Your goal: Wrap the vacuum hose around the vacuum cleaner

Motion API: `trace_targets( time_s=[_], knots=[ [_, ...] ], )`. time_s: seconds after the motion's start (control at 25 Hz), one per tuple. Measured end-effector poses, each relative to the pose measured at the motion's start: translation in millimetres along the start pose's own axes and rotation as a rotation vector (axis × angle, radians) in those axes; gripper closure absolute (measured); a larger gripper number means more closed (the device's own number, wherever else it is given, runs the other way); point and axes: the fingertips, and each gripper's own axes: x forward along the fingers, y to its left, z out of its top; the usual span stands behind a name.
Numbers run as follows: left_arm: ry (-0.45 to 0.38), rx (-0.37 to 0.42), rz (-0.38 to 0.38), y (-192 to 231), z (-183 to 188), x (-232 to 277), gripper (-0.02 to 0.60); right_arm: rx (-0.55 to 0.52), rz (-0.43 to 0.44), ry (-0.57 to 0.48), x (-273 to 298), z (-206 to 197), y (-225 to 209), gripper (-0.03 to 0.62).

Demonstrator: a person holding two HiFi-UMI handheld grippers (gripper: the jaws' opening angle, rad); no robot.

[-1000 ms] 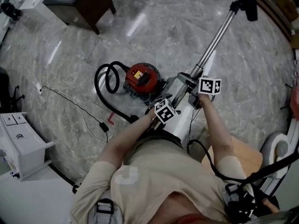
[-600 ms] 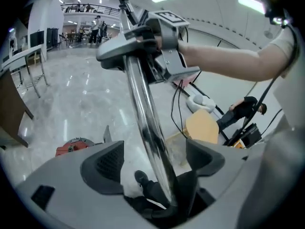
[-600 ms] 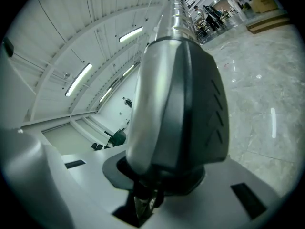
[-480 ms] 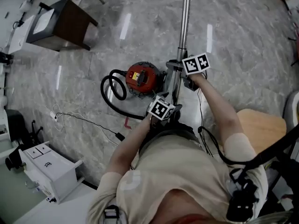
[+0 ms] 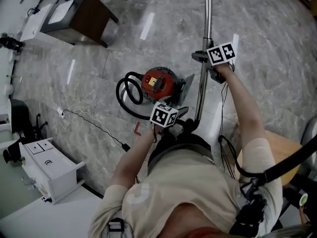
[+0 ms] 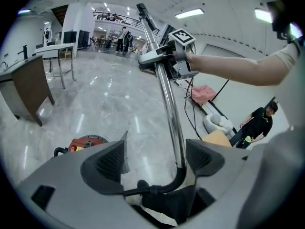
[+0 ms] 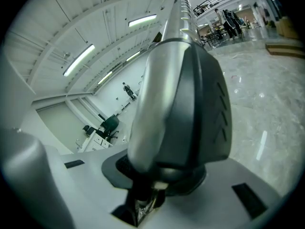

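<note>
The right hand-held gripper [image 7: 159,171] is clenched on the wand [image 5: 204,29], at a grey collar [image 6: 155,56] partway up it. The left hand-held gripper [image 6: 157,159] is released: its jaws stand apart, with the wand's lower end and its black bent handle [image 6: 178,180] between them. The tube passes nearer the right jaw and is not pinched.

From that handle the hose [image 5: 125,90] runs down and away from the left hand-held gripper to the vacuum [image 5: 159,82]. The vacuum sits on the floor [image 5: 99,48] just beyond and below that gripper, and the hose lies in a loop at its far side.

The wand looks stiff, smooth and long, so bare metal would likely slide in the pads and lever hard against a grip. The collar is the better hold. The hose looks soft and springy, so it will probably bend readily but try to uncoil. I would take it close to the handle end, where it is least floppy, and feed it round the body. The vacuum seems light enough to shift if the hose is pulled.
</note>
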Motion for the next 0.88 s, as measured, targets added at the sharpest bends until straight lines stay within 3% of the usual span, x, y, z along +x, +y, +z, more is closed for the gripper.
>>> trace_targets(
  time_s=[0.2,0.52,0.88],
  knots=[
    [-0.001,-0.017,-0.003,4,-16,-9,0.17,-0.079,-0.081,0.116,11,-16,-22,0.496],
    [-0.067,-0.04,-0.035,15,-22,-47,0.17,-0.207,-0.172,0.399,24,-94,-32,0.503],
    [-0.107,-0.014,-0.071,88,-47,-113,0.17,-0.292,-0.281,0.572,53,-108,-2,0.502]
  ],
)
